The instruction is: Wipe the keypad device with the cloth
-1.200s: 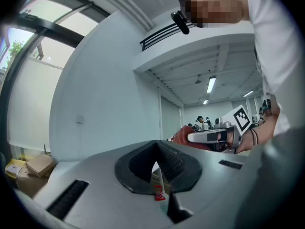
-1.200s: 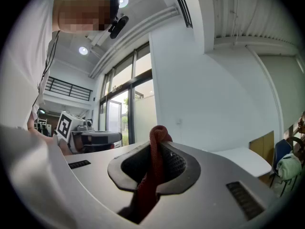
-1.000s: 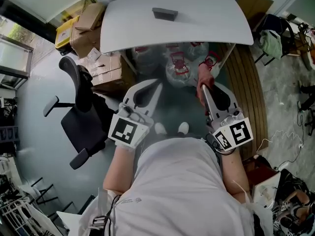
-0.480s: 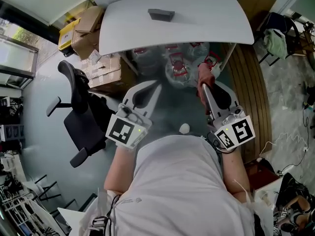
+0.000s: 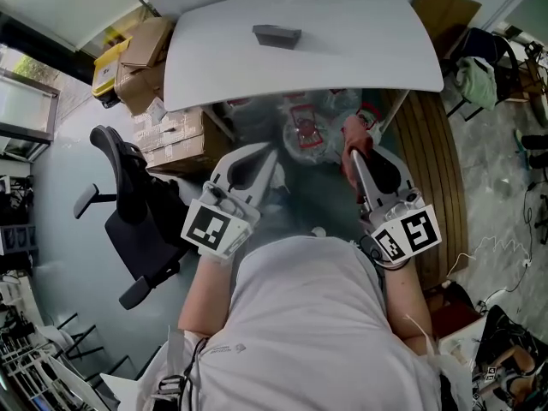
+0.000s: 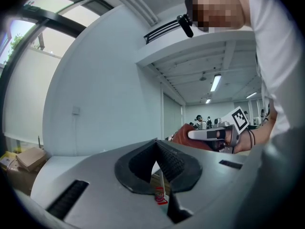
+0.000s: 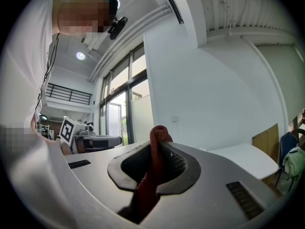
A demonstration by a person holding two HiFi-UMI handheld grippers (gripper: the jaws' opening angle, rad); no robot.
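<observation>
The grey keypad device [image 5: 276, 35] lies on the white table [image 5: 377, 50], toward its far side. Both grippers are held level in front of the table's near edge, well short of the device. My right gripper [image 5: 352, 152] is shut on a dark red cloth [image 5: 352, 130], which sticks up between its jaws as a folded strip [image 7: 156, 149]. My left gripper [image 5: 275, 148] is shut with nothing in it; its ribbed pads [image 6: 167, 160] meet at the tip [image 6: 156, 145]. In the left gripper view the right gripper [image 6: 209, 134] with the cloth [image 6: 183, 135] shows alongside.
A black office chair [image 5: 128, 197] stands at the left, beside stacked cardboard boxes [image 5: 171, 128]. Clear plastic bags [image 5: 308, 125] lie under the table's near edge. A wooden panel [image 5: 430, 165] lies at the right, with clothes on a chair [image 5: 475, 71] beyond.
The person has stepped toward the table with both grippers; the table's near edge now lies closer to the gripper tips. Both grippers stay shut, the cloth still in the right one.
</observation>
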